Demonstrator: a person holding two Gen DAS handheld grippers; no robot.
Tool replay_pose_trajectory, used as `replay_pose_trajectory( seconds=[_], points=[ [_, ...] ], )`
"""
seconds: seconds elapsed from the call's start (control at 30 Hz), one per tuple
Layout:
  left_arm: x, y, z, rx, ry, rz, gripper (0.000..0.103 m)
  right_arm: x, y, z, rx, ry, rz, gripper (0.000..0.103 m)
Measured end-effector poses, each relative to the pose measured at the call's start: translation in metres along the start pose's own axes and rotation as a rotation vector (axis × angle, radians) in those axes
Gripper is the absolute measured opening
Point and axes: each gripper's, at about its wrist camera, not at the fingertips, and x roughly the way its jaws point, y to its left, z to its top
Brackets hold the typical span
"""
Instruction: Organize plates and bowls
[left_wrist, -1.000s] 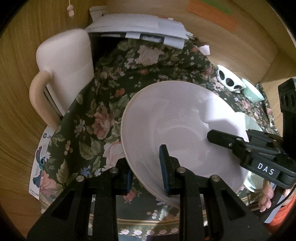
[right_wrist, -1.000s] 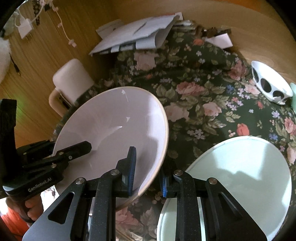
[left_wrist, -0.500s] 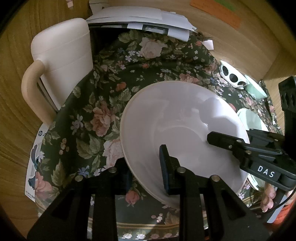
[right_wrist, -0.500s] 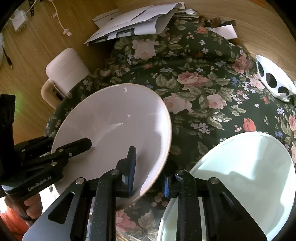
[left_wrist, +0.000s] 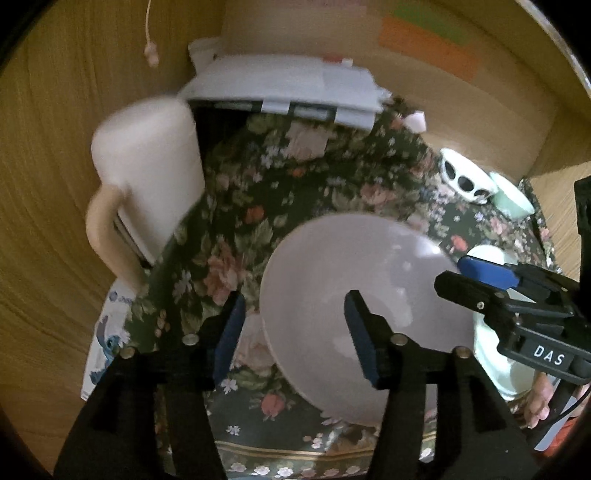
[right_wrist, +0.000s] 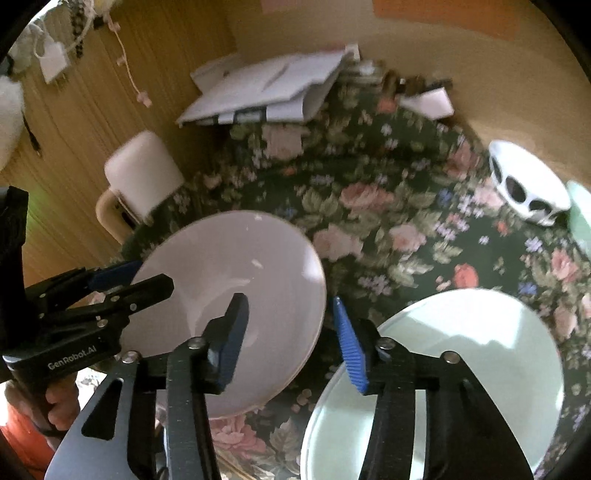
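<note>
A large pinkish-white plate (left_wrist: 354, 302) (right_wrist: 229, 288) lies on the floral tablecloth (left_wrist: 295, 192). My left gripper (left_wrist: 295, 332) straddles its left rim. The jaws are opening, and the blue pads stand clear of the rim on both sides. My right gripper (right_wrist: 290, 341) straddles the plate's right rim. Its jaws are opening too and do not press on the plate. Each gripper shows in the other's view: the right gripper (left_wrist: 480, 280) and the left gripper (right_wrist: 129, 280). A pale green plate (right_wrist: 461, 369) lies just right of the white one.
A black-spotted white bowl (right_wrist: 528, 192) (left_wrist: 467, 177) and a green bowl (left_wrist: 511, 199) stand at the far right of the table. Papers (right_wrist: 266, 85) are piled at the back edge. A white chair (left_wrist: 147, 177) stands against the table's left side.
Both grippers were shut on the white plate's rim; now their jaws have parted and let it go. Both have lifted slightly, and the views are blurred by motion.
</note>
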Motion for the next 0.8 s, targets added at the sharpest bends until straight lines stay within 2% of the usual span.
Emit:
replay_pose_trajectory(
  seconds=[0.27,0.37,0.53,0.8],
  points=[
    [-0.025,-0.039,0.028,0.061,-0.092,-0.031,0.063,-0.041,-0.022,0.011,-0.001,-0.096,-0.036,0.049],
    [-0.027,-0.060,0.039,0.098,-0.118,-0.051,0.065,-0.052,-0.038,0.013,0.008,-0.122,-0.073,0.056],
    [-0.018,-0.095,0.059,0.148,-0.127,-0.086,0.070,-0.071,-0.077,0.019,0.061,-0.160,-0.143,0.057],
    [0.020,-0.144,0.091,0.219,-0.114,-0.126,0.071,-0.086,-0.144,0.028,0.143,-0.182,-0.245,0.057]
  ],
)
